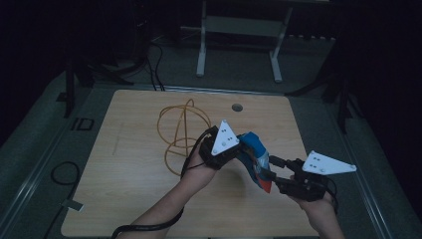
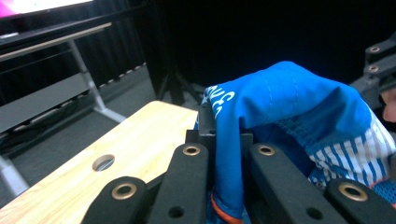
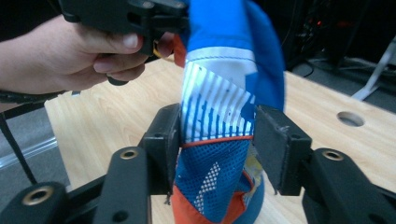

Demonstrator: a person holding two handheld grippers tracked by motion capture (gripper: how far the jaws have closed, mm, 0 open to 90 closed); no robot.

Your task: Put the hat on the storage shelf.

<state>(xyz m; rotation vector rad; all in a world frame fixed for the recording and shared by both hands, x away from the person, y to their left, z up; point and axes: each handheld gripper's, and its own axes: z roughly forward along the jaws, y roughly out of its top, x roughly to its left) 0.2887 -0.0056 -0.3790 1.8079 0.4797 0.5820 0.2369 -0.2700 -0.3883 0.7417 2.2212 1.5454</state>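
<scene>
Blue cloth (image 1: 255, 158) hanging between grippers | left gripper (image 2: 219, 154) pinching it | right gripper (image 3: 217, 140) spread around it, re-gripping lower next

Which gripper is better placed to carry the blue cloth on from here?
Left. The left gripper is shut on the blue cloth, fabric pinched between its jaws. The right gripper only straddles the cloth, with a gap at one pad, so it would probably have to close again first.
</scene>
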